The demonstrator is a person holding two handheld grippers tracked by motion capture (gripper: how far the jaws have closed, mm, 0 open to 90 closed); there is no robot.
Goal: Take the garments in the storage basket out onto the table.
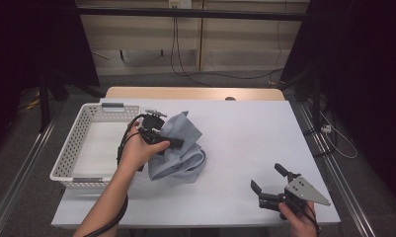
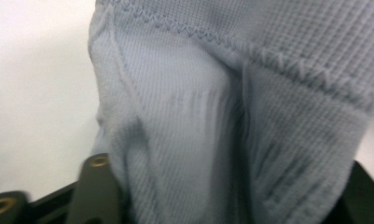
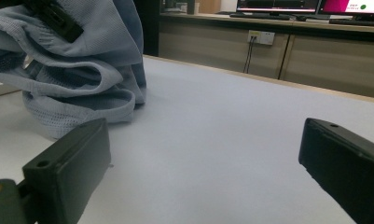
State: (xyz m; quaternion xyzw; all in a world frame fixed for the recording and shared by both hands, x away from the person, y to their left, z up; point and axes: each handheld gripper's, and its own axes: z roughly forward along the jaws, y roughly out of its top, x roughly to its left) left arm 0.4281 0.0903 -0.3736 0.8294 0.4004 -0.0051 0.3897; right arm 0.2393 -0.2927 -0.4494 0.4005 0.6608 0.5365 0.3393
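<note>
Pale blue knit garment (image 1: 180,148), heaped on the table (image 1: 245,143) beside the white basket (image 1: 87,143), looks light, limp and stretchy (best pinched at a stitched hem); left gripper (image 1: 158,136) fingers part-spread around a fold, right gripper (image 1: 269,190) fingers spread, empty.

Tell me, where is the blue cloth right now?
In the high view, the blue cloth sits bunched on the table's left half, just right of the white basket, with the left gripper at it.
</note>
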